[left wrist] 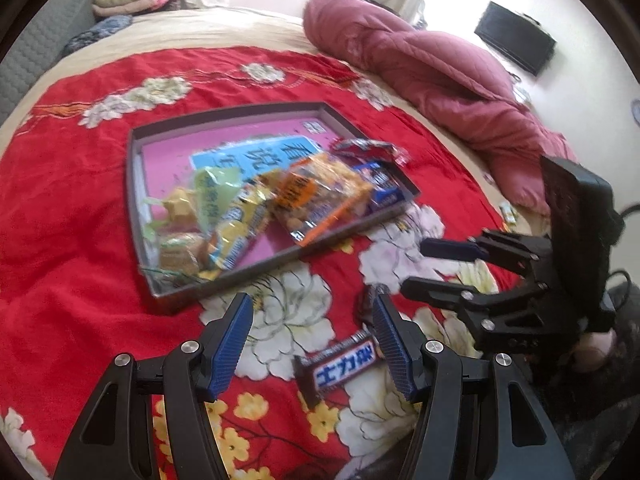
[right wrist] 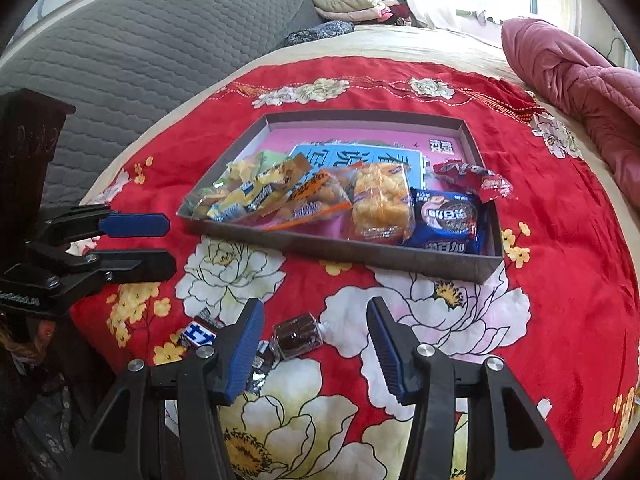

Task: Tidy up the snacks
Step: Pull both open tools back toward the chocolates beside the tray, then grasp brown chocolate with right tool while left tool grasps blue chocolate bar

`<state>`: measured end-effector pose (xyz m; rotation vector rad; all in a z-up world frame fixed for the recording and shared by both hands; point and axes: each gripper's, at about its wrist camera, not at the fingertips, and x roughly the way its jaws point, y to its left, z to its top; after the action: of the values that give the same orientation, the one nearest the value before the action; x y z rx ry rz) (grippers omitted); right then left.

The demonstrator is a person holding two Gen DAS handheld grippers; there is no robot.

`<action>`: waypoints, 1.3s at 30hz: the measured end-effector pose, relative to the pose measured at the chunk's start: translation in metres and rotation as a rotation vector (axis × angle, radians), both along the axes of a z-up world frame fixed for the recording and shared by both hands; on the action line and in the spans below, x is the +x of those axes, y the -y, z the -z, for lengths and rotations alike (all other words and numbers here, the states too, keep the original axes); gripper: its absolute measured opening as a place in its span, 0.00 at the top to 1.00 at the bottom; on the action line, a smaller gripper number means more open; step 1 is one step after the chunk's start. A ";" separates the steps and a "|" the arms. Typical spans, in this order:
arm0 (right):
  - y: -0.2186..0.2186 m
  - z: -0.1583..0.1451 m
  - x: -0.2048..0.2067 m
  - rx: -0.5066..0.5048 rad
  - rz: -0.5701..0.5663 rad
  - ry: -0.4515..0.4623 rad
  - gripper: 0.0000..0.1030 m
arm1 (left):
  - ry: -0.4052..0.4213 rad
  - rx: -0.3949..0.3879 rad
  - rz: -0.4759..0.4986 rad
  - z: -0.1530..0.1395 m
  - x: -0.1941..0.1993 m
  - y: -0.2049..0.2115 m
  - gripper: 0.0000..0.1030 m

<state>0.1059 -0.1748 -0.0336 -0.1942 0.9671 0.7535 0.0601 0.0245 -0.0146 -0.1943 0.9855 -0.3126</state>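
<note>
With both my grippers, left gripper [left wrist: 312, 344] and right gripper [right wrist: 314, 344], half open and empty, the chocolate bar [left wrist: 344, 368] at lower centre may skid on the soft red blanket [left wrist: 80, 240].

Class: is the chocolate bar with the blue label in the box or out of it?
Out. The chocolate bar lies on the red blanket, outside the box.

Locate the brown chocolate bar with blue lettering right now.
The chocolate bar lies on the red blanket outside the tray, between the open left tongs.
</note>
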 end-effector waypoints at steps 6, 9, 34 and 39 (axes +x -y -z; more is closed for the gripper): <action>0.003 0.005 0.003 -0.001 0.010 -0.026 0.49 | -0.030 0.018 0.119 0.010 -0.005 0.018 0.38; 0.005 0.006 0.004 0.002 0.013 -0.033 0.48 | -0.056 0.006 0.179 0.016 -0.007 0.025 0.38; -0.012 0.034 0.004 -0.035 -0.069 -0.089 0.49 | -0.096 0.157 0.345 0.057 0.001 0.051 0.38; -0.017 0.042 0.004 -0.055 -0.097 -0.085 0.49 | -0.101 0.125 0.322 0.059 0.006 0.046 0.38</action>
<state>0.1104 -0.1574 -0.0759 -0.2608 1.0657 0.8299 0.0657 -0.0217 -0.0738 0.0647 1.1335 -0.5375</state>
